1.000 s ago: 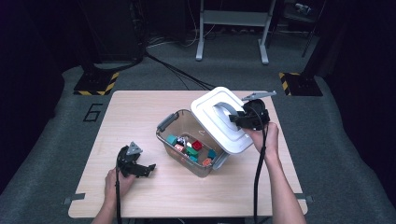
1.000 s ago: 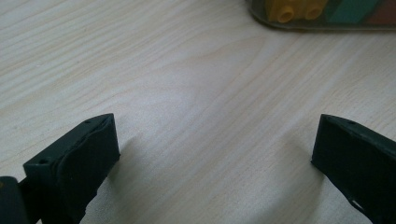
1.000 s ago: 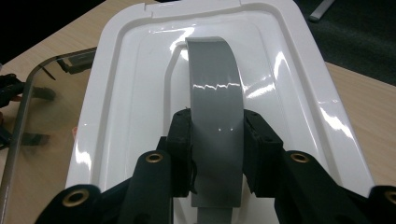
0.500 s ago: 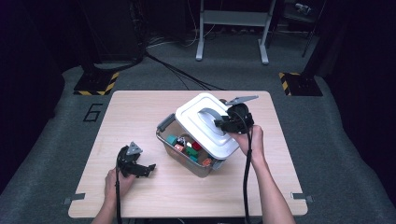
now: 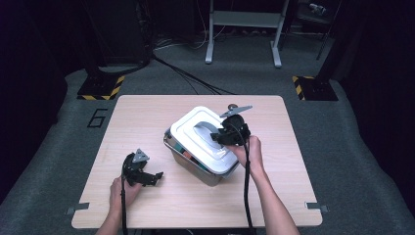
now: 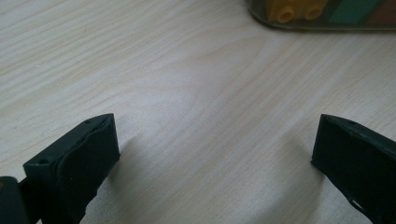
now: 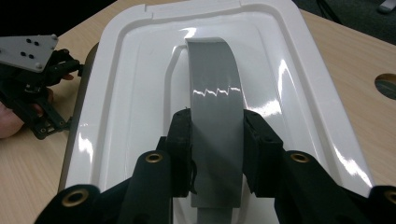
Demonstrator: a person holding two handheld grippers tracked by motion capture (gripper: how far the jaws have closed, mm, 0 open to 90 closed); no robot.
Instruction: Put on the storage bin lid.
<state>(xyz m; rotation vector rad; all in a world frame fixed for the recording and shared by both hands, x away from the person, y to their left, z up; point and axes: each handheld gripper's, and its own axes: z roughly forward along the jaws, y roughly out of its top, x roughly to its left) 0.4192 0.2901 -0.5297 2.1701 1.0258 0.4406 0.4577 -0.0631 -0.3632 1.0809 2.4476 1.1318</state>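
With our right gripper (image 7: 217, 140) clamped on the grey handle (image 7: 215, 100), we should square the white lid (image 5: 203, 137) over the bin (image 5: 193, 165) mid-table, left gripper (image 5: 147, 177) resting open near the table's front-left corner.

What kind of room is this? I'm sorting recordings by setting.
Probably a lab or studio set up for recording: a lone wooden table on grey carpet, cables across the floor, hazard-striped stand bases, a metal frame, dark surroundings.
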